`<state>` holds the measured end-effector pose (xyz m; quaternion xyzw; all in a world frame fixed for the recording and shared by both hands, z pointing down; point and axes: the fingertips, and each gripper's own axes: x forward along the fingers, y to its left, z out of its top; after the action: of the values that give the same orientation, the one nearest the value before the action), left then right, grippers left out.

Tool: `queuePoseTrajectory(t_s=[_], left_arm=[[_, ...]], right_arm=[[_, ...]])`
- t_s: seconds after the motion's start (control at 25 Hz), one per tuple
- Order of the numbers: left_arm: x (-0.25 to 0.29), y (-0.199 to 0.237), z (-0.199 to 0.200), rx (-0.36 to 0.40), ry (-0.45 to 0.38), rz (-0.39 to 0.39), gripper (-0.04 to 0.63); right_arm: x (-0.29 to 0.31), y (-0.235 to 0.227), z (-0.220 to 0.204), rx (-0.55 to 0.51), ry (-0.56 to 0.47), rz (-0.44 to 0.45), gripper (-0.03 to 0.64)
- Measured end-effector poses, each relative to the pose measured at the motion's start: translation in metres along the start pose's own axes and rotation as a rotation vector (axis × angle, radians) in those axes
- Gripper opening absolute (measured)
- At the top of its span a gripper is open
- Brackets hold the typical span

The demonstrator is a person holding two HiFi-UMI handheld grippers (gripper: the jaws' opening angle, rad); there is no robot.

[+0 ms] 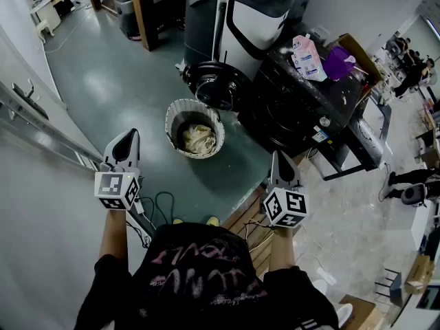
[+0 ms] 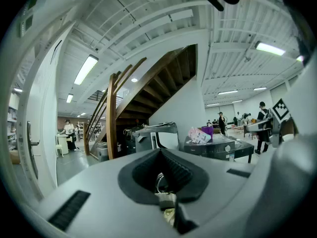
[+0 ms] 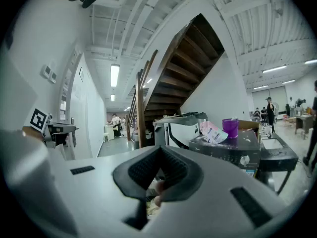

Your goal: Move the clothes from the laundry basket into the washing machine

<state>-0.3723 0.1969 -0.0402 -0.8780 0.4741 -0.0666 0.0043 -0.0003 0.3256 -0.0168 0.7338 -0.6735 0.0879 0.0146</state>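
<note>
In the head view a white slatted laundry basket (image 1: 172,115) stands on the green floor with cream clothes (image 1: 198,138) inside. Just behind it, the black washing machine (image 1: 292,112) has its round door (image 1: 218,84) swung open toward the basket. My left gripper (image 1: 128,140) is held level, short of the basket on its left. My right gripper (image 1: 277,159) sits to the basket's right, near the machine's front corner. Both are shut with nothing between the jaws. The left gripper view shows its gripper (image 2: 161,152) closed with the machine (image 2: 218,147) far ahead. The right gripper (image 3: 159,150) is closed too.
A pink-white pouch (image 1: 306,57) and a purple tub (image 1: 337,62) lie on the washer's top. A grey-white appliance (image 1: 237,12) stands behind it. Cables (image 1: 157,205) trail on the floor near my feet, beside a wooden pallet (image 1: 249,220). A white wall with a rail (image 1: 41,133) runs along the left.
</note>
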Motion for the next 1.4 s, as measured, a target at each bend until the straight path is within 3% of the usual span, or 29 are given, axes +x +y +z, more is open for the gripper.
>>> queuePoseTrajectory(t_s=[0.36, 0.68, 0.84, 1.4], left_arm=[[-0.004, -0.009, -0.001, -0.044, -0.002, -0.003, 0.011], [-0.009, -0.012, 0.007, -0.009, -0.011, 0.007, 0.011], [-0.01, -0.015, 0.007, -0.008, -0.013, 0.011, 0.019], [-0.015, -0.029, 0.007, -0.031, -0.008, -0.049, 0.229]], right_arm=[[-0.004, 0.005, 0.006, 0.007, -0.01, 0.002, 0.004], [-0.009, 0.009, 0.013, 0.027, -0.062, 0.014, 0.008], [-0.009, 0.009, 0.01, 0.036, -0.055, 0.02, 0.048], [-0.016, 0.014, 0.004, 0.058, -0.046, 0.063, 0.254]])
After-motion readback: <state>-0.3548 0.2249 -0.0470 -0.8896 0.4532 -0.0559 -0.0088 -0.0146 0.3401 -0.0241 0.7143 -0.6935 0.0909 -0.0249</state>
